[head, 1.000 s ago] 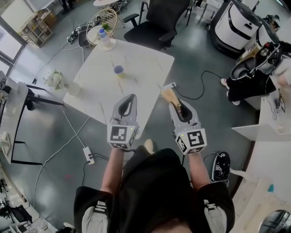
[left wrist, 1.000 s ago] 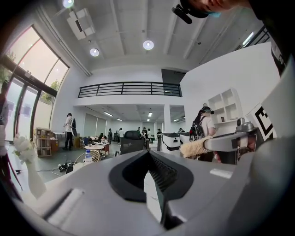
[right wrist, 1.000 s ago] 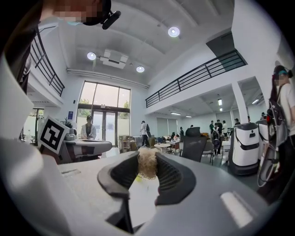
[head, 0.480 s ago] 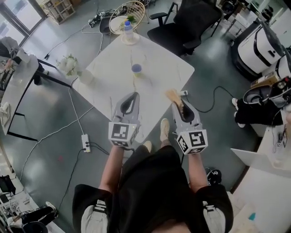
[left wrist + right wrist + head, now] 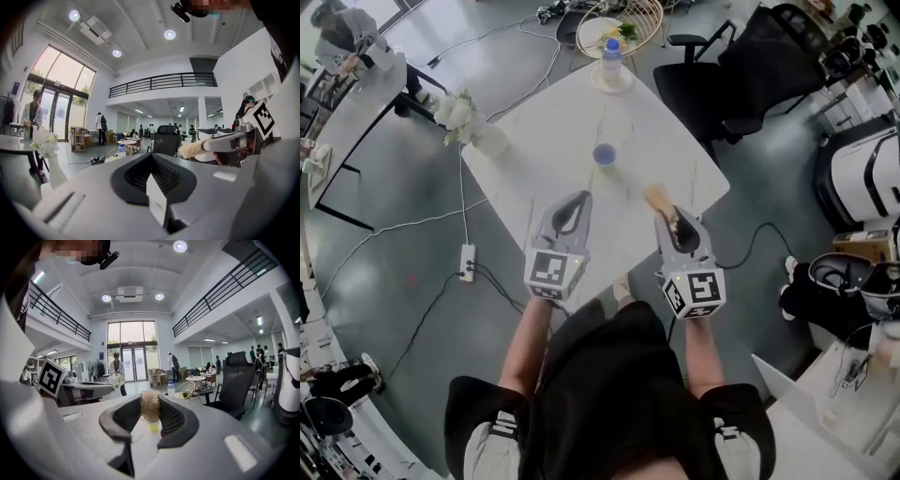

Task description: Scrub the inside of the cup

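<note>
My left tool (image 5: 575,199) closed, my right tool (image 5: 675,223) clamped on a brush (image 5: 657,198), cup (image 5: 604,155) ahead on desk (image 5: 544,141), bottle (image 5: 611,64) at far corner, flowers (image 5: 457,114) at left corner, chair (image 5: 769,70) beyond

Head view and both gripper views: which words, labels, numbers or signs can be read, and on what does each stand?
No text can be read.
Square markers on the left gripper and right gripper: black-and-white patterns, no letters.
Bottle label: too small to read.
Blue sign beside the glass door: too small to read.
</note>
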A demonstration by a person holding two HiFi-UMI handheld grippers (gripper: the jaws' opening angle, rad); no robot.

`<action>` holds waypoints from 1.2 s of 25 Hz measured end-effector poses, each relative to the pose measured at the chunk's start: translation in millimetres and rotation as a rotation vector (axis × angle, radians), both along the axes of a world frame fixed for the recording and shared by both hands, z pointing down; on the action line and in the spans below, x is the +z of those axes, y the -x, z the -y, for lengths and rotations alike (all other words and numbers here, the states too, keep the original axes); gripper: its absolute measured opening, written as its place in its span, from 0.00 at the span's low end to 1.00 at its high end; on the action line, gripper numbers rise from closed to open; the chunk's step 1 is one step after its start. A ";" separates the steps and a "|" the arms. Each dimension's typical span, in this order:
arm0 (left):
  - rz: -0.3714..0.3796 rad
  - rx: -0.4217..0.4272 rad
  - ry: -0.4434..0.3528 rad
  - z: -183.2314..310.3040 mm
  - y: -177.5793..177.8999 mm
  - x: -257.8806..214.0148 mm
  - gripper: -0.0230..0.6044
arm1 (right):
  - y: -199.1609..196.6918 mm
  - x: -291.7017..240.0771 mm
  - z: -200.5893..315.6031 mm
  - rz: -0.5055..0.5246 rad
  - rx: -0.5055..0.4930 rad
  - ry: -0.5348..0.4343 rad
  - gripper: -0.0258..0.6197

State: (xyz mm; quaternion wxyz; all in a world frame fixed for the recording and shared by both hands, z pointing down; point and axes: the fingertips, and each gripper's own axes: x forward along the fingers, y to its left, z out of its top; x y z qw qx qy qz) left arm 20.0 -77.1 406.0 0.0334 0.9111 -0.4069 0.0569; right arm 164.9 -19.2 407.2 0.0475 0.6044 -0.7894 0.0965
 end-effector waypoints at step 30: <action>-0.011 -0.122 0.170 132.3 -36.0 164.8 0.11 | -26.5 132.1 166.1 0.050 -0.177 0.208 0.21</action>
